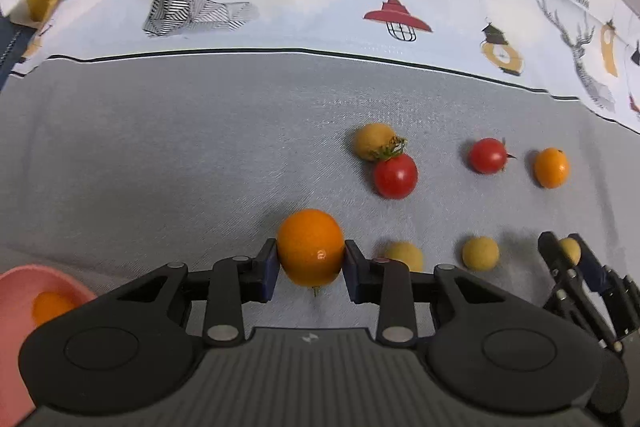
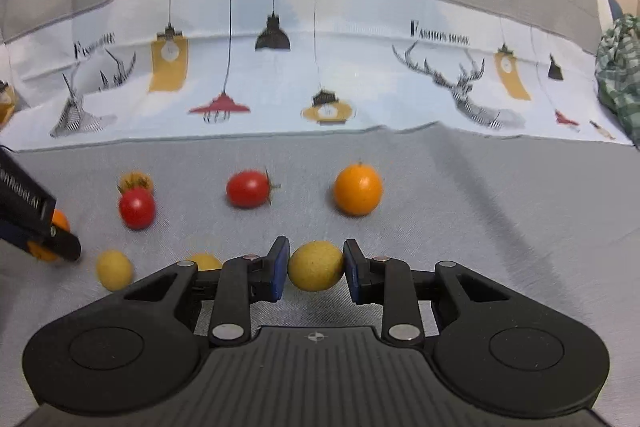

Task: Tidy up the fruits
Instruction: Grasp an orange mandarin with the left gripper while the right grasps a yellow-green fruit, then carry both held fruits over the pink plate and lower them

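Observation:
My left gripper [image 1: 311,261] is shut on an orange fruit [image 1: 311,243], its blue pads pressing both sides. A yellow fruit [image 2: 316,266] sits clamped between the pads of my right gripper [image 2: 316,273]. The left wrist view shows the right gripper [image 1: 568,259] at the far right with that yellow fruit [image 1: 571,250]. On the grey cloth lie two red tomatoes [image 1: 396,175] [image 1: 487,155], another orange fruit [image 1: 551,167] and two loose yellow fruits [image 1: 404,255] [image 1: 480,253]. A yellow fruit with a green stem [image 1: 374,141] touches the nearer red tomato.
A pink bowl [image 1: 16,291] at the lower left of the left wrist view holds one orange fruit [image 1: 52,307]. A printed cloth with lamps and deer [image 2: 320,67] lies behind the fruits. Green checked fabric [image 2: 620,67] is bunched at the far right.

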A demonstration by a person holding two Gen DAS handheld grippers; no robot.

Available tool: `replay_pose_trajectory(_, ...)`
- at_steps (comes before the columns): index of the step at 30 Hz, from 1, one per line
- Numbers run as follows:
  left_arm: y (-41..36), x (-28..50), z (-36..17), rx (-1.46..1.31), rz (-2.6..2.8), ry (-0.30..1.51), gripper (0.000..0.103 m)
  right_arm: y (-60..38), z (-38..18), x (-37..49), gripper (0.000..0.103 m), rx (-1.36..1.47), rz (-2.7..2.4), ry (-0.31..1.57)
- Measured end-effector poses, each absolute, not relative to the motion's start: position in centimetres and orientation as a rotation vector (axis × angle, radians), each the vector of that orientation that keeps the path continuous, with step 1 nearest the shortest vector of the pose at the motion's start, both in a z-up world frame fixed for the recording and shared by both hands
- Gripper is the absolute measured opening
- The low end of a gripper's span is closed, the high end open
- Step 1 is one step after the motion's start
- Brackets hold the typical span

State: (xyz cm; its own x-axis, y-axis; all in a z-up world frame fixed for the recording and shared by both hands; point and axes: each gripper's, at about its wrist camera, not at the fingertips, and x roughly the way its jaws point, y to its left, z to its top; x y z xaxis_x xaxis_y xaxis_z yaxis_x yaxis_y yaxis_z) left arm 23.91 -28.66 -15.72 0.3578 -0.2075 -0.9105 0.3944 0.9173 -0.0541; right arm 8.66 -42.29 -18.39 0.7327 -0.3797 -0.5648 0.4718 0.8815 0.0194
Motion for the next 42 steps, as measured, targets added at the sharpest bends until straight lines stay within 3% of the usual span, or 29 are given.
replay_pose_trajectory(18, -8.3, 10.3, -5.7, 0.118, -0.256, 1.015, 0.037, -25.3, -9.7, 0.7, 0.031, 0.208, -0.048, 0.662)
replay_pose_trajectory(29, -2.3, 9.4, -5.9, 0.028, -0.206, 1.026, 0.037, -18.3, -8.0, 2.0, 0.031, 0.095, 0.072, 0.665)
replay_pose_trajectory(42, -2.1, 13.6, -9.9, 0.033, -0.173, 1.083, 0.037, -16.4, -11.0, 6.9, 0.031, 0.033, 0.106, 0.733)
